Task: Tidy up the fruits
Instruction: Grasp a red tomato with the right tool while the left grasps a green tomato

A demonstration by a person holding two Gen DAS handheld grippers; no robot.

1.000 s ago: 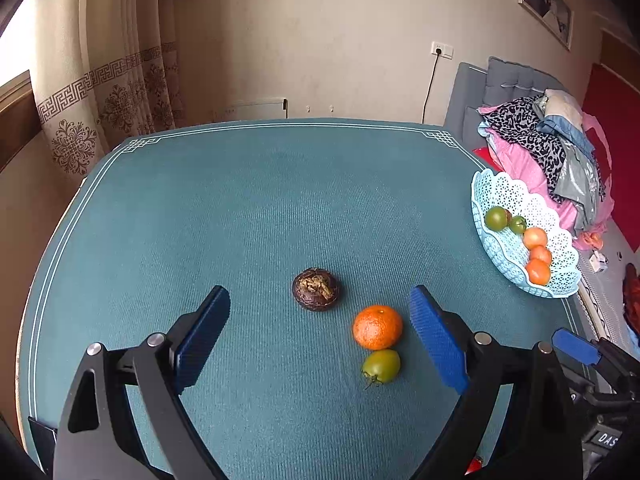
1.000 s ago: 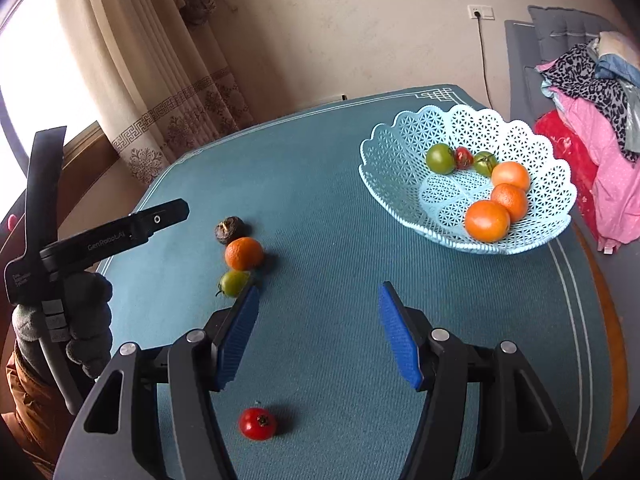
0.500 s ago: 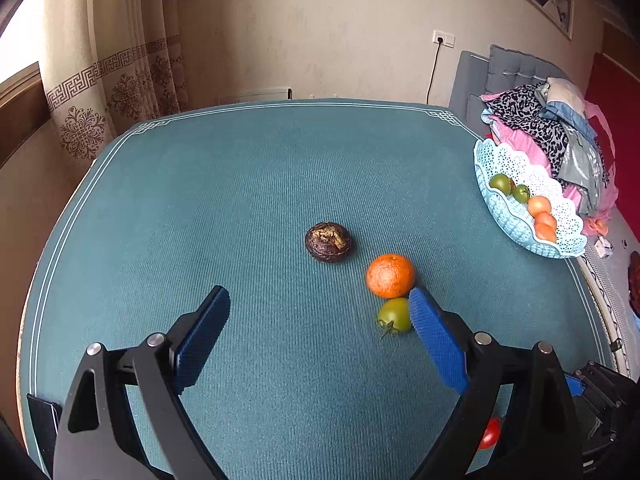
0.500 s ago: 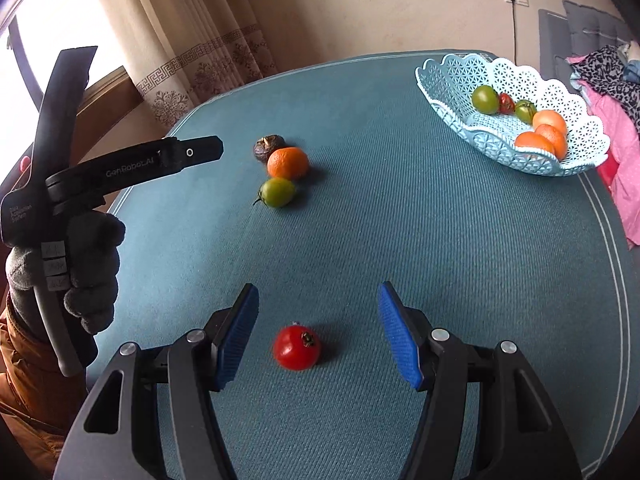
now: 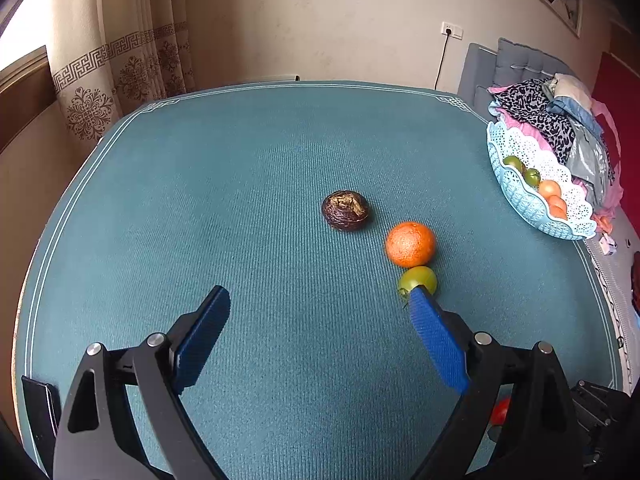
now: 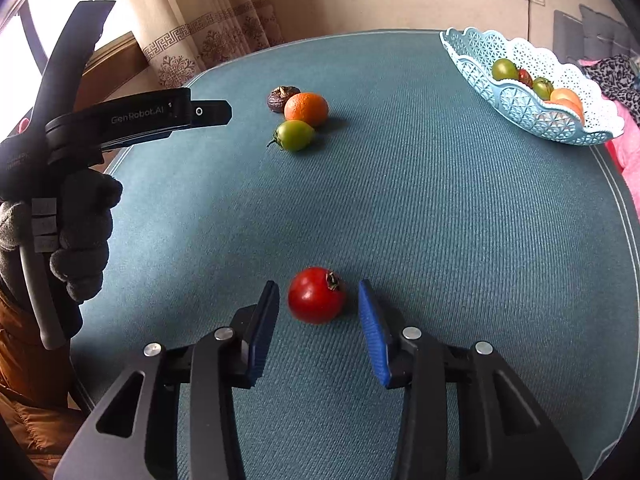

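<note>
A red tomato point(image 6: 317, 295) lies on the teal table between the blue pads of my right gripper point(image 6: 319, 295), whose jaws are closing; narrow gaps still show on both sides of it. Farther off lie a dark brown fruit point(image 5: 345, 210), an orange point(image 5: 410, 244) and a green tomato point(image 5: 418, 279) in a close row. My left gripper point(image 5: 318, 300) hovers wide open short of them, nothing between its pads, its right fingertip just in front of the green tomato. A light blue lace basket point(image 6: 532, 100) with several fruits stands at the table's far right.
A gloved hand point(image 6: 76, 224) holds the left gripper at the left of the right wrist view. Piled clothes point(image 5: 560, 120) lie on a grey sofa behind the basket. Curtains point(image 5: 132, 60) hang beyond the table's far left corner.
The right gripper dropped toward the red tomato and its jaws narrowed around it. The left gripper drifted lower; the three fruits moved up in its view.
</note>
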